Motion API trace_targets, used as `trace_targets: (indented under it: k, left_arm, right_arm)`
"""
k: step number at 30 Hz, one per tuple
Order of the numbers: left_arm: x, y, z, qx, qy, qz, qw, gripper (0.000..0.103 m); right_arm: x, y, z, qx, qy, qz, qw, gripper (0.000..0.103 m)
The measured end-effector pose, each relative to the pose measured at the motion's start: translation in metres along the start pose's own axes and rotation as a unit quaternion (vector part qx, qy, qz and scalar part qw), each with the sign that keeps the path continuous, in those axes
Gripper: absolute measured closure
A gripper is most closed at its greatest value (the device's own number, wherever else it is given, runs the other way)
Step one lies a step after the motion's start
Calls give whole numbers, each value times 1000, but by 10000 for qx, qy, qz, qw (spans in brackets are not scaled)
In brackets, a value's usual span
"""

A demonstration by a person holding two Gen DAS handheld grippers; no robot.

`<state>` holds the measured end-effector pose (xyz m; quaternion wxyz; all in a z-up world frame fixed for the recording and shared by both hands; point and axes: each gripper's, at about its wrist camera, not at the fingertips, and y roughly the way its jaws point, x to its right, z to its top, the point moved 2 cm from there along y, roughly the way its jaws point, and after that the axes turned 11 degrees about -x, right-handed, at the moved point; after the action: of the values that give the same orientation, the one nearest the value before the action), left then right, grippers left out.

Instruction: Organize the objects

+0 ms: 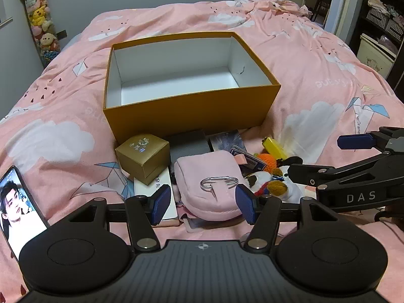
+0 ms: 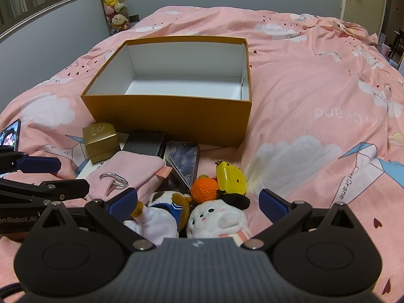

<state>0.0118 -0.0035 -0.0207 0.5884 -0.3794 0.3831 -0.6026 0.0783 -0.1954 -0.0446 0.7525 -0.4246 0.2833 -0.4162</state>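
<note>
Fingers [image 1: 160, 203] of left gripper [image 1: 203, 205] spread moderately, blue pads standing either side of pink pouch [image 1: 207, 176], apparently clear of its fabric; nothing gripped. Pouch between the pads and slightly beyond them, silver carabiner [image 1: 219, 182] lying on its top near the middle of the gap. Fingers [image 2: 274, 203] of right gripper [image 2: 198, 203] spread at their widest, empty, poised over two white plush toys [image 2: 217, 218]; the toys lie in the gap, close to the gripper body, touching each other. Just past the right fingertips: orange crochet ball [image 2: 204, 188] and yellow case [image 2: 231, 178], side by side, touching or nearly so. Behind the pouch: gold cube box [image 1: 142, 157] at the left, resting on a flat white box [image 1: 154, 189]; dark grey box [image 1: 189, 145] and a dark printed card pack [image 2: 185, 155] further back, right up against the front wall of the large orange box [image 1: 192, 111]. Orange box open-topped, white inside, nothing in it, sitting on the pink bedspread [image 1: 315, 75] well beyond both sets of fingers. Phone [image 1: 16, 202] with lit screen lying on the bedspread at far left, apart from the pile. Whole cluster of small items gathered between grippers and orange box.
</note>
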Motion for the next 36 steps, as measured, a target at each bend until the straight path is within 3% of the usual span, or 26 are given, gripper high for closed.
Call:
trace_targets:
  k: [36]
  left_arm:
    - [0,5,0,-127,-10,-29,9999,33]
  right_arm:
    - [4,7,1,-253,82,105,9996,1]
